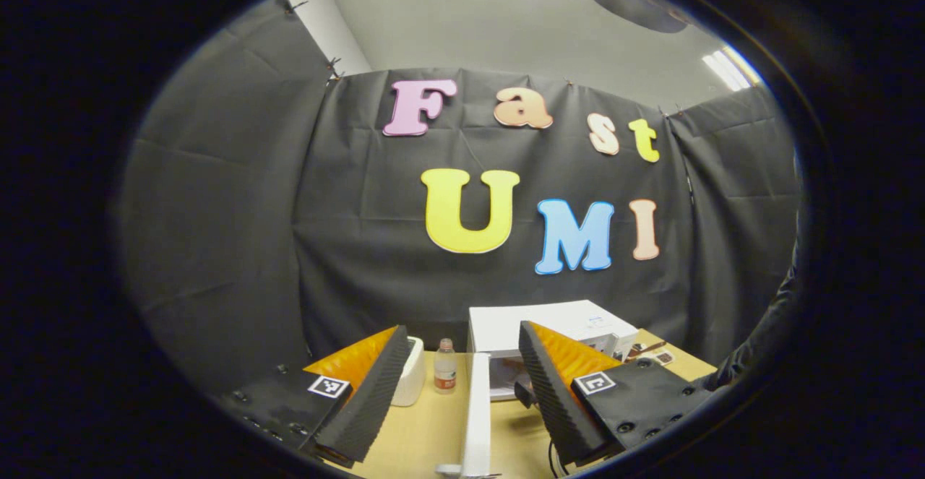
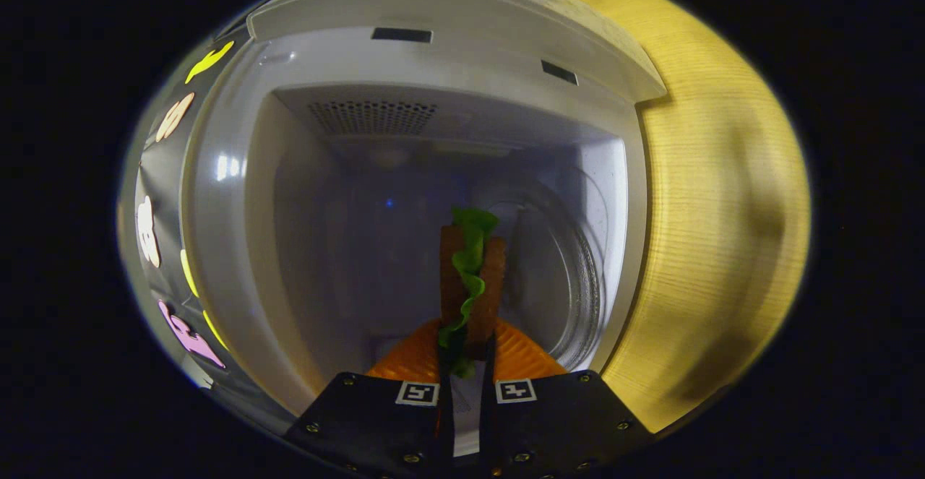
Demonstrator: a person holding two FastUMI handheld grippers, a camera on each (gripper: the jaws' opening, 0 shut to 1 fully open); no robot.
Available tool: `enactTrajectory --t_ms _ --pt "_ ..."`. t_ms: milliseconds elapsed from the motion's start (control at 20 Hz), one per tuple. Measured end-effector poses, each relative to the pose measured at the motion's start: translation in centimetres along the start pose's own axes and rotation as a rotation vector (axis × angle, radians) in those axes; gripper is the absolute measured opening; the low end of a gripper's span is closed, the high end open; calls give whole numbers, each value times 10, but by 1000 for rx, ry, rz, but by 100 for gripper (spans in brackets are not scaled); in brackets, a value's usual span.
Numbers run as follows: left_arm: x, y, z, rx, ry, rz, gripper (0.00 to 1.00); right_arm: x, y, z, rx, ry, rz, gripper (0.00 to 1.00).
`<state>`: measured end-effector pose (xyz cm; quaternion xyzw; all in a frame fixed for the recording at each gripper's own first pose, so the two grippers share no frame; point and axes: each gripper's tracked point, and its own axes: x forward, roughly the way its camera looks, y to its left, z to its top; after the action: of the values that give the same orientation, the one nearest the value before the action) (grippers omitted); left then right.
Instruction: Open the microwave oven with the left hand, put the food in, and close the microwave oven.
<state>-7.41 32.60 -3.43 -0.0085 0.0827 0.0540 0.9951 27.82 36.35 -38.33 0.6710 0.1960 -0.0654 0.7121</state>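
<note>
Glossy white microwave (image 2: 217, 197) on matt wood-grain table (image 2: 708, 197)

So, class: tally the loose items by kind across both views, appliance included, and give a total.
Microwave oven: 1
Sandwich, held in the right gripper: 1
Bottle: 1
White container: 1
Total: 4

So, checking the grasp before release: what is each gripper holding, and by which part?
The right gripper pinches the sandwich by its near end, bread slices pressed together. The left gripper is open, holding nothing.
</note>
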Motion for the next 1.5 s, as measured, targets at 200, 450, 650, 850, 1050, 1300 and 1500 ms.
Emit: enactTrajectory --t_ms 200,450,650,850,1050,1300,1500 --pt "8 10 -2 -6 7 5 98 9 -13 -5 -1 -24 -35 14" --pt "19 4 2 -26 -13 -28 96 -6 -34 -16 -100 78 -170 44" --pt "29 -12 0 -29 -17 -69 96 -34 -32 -16 -312 145 -191 78" --pt "37 -33 6 -26 -35 -109 96 -74 -25 -1 -396 149 -168 96" --pt "41 -55 8 -41 -56 -140 96 -129 -18 -1 -603 231 -142 96" --pt "40 -70 -5 -43 -42 -154 97 -210 25 26 -1013 209 -10 96" --pt "38 -79 -20 -33 -22 -146 96 -272 84 76 -1248 37 95 96"
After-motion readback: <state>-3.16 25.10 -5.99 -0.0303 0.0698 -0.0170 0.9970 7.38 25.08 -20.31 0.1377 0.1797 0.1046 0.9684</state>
